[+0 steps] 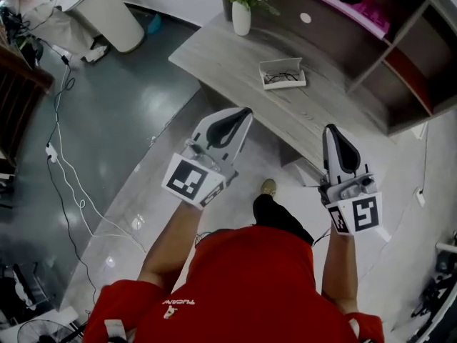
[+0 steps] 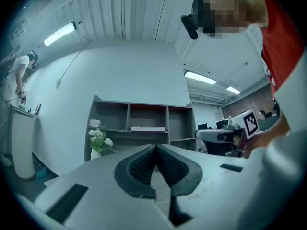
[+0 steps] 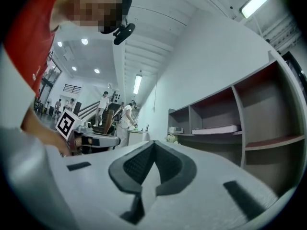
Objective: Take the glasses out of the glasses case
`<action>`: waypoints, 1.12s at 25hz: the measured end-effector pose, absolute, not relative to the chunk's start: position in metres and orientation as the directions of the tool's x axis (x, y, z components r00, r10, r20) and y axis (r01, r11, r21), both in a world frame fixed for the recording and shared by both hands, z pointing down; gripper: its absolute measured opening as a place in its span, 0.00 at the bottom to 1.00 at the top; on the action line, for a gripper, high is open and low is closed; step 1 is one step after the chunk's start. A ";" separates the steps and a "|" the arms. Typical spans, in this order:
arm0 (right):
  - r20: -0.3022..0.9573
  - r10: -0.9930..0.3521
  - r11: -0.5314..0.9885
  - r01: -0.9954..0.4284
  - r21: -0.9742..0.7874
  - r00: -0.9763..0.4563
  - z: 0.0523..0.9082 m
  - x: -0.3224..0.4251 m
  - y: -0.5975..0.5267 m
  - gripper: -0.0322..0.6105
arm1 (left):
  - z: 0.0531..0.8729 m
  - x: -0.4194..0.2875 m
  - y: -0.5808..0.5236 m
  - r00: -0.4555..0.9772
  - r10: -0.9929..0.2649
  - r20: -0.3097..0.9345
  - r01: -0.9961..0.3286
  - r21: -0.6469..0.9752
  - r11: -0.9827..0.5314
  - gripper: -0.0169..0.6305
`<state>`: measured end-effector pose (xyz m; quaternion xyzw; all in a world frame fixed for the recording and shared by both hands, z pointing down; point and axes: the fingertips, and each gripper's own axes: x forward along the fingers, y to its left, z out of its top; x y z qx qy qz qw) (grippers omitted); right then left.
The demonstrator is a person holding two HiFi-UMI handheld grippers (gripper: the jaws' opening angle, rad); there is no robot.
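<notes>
In the head view a white glasses case point(image 1: 283, 73) lies open on the grey table point(image 1: 228, 63), with dark-framed glasses point(image 1: 280, 78) inside it. Both grippers are held out level, short of the table's near edge and well apart from the case. My left gripper point(image 1: 246, 111) is shut with nothing between its pads; in its own view the black pads point(image 2: 144, 166) meet at the tip. My right gripper point(image 1: 330, 128) is shut too and holds nothing, its pads point(image 3: 139, 166) pressed together. The case is hidden behind the jaws in both gripper views.
A white vase of flowers point(image 1: 241, 9) stands at the table's far left. A grey shelf unit point(image 1: 400, 56) with a pink book point(image 1: 350, 2) rises behind it. On the floor at left are white cables point(image 1: 64, 170), and a white pedestal point(image 1: 107, 9) where another person stands.
</notes>
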<state>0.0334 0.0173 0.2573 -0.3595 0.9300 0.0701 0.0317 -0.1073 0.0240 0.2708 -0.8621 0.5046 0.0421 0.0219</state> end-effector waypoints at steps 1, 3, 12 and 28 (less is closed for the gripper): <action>-0.105 -0.659 0.737 -0.668 0.105 -0.744 0.259 0.036 0.003 0.06 | 0.273 -0.104 0.008 0.485 -0.870 -0.089 -0.873 0.004 -0.487 0.04; -0.096 -0.648 0.749 -0.655 0.099 -0.755 0.263 0.040 -0.022 0.06 | 0.278 -0.099 -0.020 0.480 -0.874 -0.074 -0.877 0.003 -0.481 0.04; -0.069 -0.617 0.781 -0.621 0.073 -0.784 0.277 0.053 -0.102 0.06 | 0.313 -0.075 -0.111 0.493 -0.869 0.045 -0.869 -0.024 -0.495 0.04; -0.012 -0.680 0.732 -0.680 0.042 -0.733 0.309 0.045 -0.157 0.06 | 0.407 -0.056 -0.201 0.590 -0.730 0.345 -0.755 -0.083 -0.650 0.05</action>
